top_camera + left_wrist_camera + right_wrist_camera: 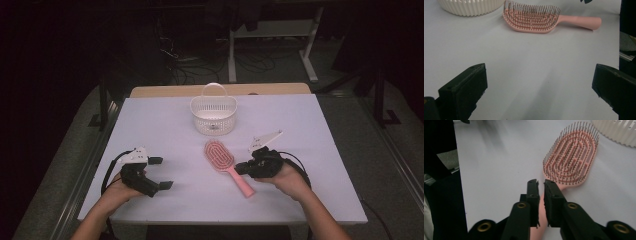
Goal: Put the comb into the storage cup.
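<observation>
A pink hairbrush (219,153) lies bristles up on the white table (165,125), its handle pointing to the near right. My right gripper (240,169) comes in low from the right at the handle. In the right gripper view its jaws (541,184) stand almost together along the handle (541,215), whose pink fills the narrow gap between them, with the brush head (571,157) just beyond the tips. My left gripper (162,173) rests at the near left, apart from the brush, its jaws wide (540,87) over bare table. It looks across at the hairbrush (531,18).
A white slatted basket (214,116) with a hoop handle stands behind the brush near the table's far edge; its wall (470,7) shows at the top of the left gripper view. Dark floor, cables and a desk frame lie beyond the table.
</observation>
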Tool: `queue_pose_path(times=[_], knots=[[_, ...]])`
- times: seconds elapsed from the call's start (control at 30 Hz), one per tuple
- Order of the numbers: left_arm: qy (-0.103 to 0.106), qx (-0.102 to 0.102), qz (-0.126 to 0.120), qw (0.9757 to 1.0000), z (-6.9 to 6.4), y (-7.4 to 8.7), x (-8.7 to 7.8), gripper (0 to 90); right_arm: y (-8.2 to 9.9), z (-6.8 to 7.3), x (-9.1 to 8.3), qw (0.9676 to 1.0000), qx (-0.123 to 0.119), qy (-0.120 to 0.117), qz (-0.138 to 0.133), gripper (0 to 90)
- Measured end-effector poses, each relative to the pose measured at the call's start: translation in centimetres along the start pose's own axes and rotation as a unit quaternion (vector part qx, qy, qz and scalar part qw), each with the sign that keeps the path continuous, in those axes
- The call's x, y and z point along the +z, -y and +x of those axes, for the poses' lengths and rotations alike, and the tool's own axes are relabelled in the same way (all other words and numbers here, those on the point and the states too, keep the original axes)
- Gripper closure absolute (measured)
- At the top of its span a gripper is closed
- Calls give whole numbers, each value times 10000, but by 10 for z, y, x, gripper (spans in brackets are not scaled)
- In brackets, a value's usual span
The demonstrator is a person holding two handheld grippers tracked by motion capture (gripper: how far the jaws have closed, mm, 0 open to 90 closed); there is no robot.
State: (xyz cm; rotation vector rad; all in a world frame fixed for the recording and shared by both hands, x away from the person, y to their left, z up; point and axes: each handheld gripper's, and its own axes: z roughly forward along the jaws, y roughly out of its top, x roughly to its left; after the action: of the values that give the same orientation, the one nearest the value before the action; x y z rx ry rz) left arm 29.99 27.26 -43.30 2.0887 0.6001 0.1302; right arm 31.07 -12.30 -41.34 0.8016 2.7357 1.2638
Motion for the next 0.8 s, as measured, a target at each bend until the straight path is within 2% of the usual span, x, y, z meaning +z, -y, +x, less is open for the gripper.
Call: queue_pose_path(times=[0.07, 0.5, 0.8], knots=[[-4, 3, 4, 10000, 0, 0, 0, 0, 0, 0, 1, 10000, -25, -35, 36, 888], [-15, -1, 2, 10000, 0, 0, 0, 0, 3, 5, 13, 9992, -113, -249, 292, 889], [-13, 18, 15, 10000, 0, 0, 0, 0, 5, 9, 23, 9983, -177, -313, 465, 889]])
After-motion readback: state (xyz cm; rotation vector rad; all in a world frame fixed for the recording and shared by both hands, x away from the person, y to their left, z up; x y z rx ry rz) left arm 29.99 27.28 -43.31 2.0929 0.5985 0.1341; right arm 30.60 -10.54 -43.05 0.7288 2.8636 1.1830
